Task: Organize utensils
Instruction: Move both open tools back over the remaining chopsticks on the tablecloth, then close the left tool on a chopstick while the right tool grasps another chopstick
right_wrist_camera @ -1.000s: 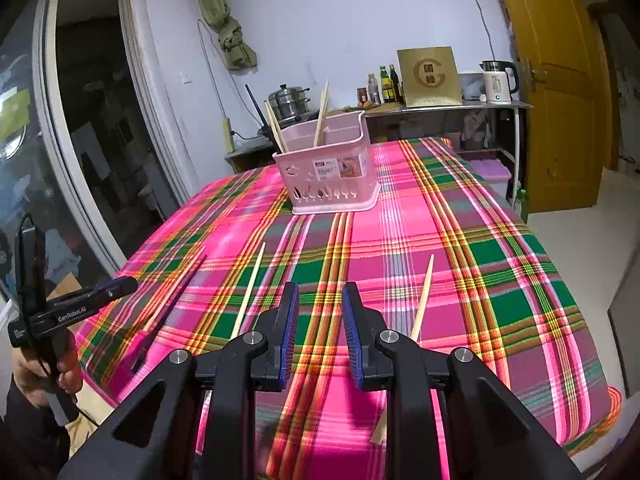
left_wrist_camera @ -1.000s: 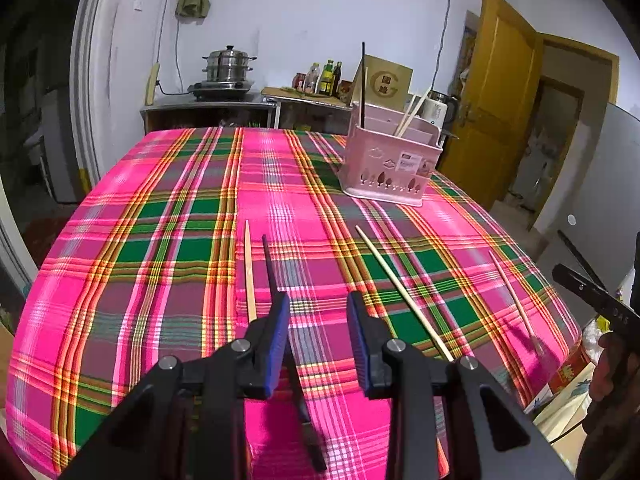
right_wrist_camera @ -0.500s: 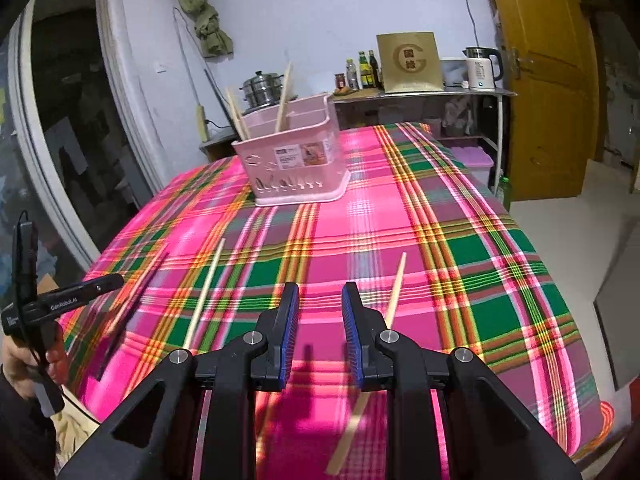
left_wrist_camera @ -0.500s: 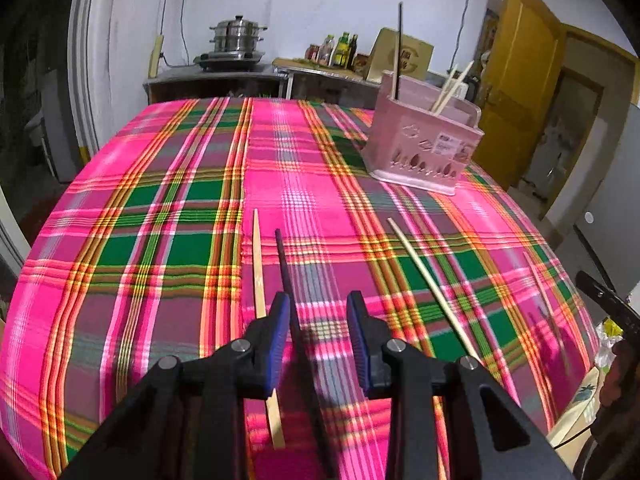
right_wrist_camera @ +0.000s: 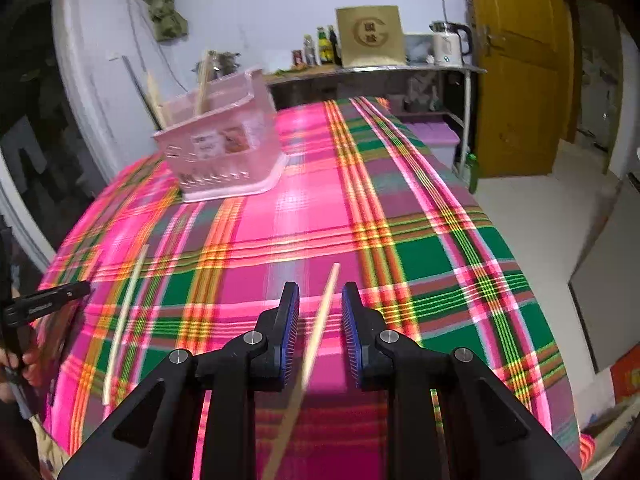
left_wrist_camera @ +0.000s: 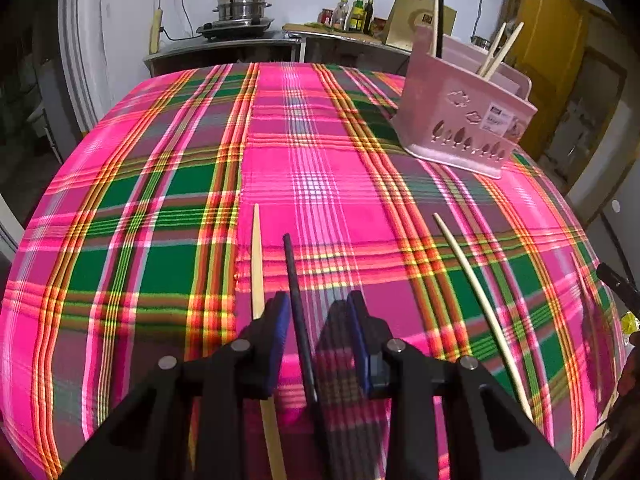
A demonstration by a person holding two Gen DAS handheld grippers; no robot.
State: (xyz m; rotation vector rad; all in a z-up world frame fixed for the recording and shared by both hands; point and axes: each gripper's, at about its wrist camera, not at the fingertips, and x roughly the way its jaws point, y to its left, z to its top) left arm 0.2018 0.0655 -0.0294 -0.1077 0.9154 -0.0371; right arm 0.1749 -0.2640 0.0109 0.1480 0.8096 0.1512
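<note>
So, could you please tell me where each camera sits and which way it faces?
Left wrist: on the left gripper, tilted down at the plaid table; open jaws straddle a dark chopstick.
Right wrist: on the right gripper, tilted down; open jaws straddle a wooden chopstick; a hand shows at left.
Both share the pink holder.

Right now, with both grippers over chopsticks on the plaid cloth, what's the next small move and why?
Probably close both grippers. The left gripper is open with the black chopstick lying between its jaws, and the right gripper is open astride a wooden chopstick. Neither looks pinched yet, and the pink holder waits farther back.
</note>
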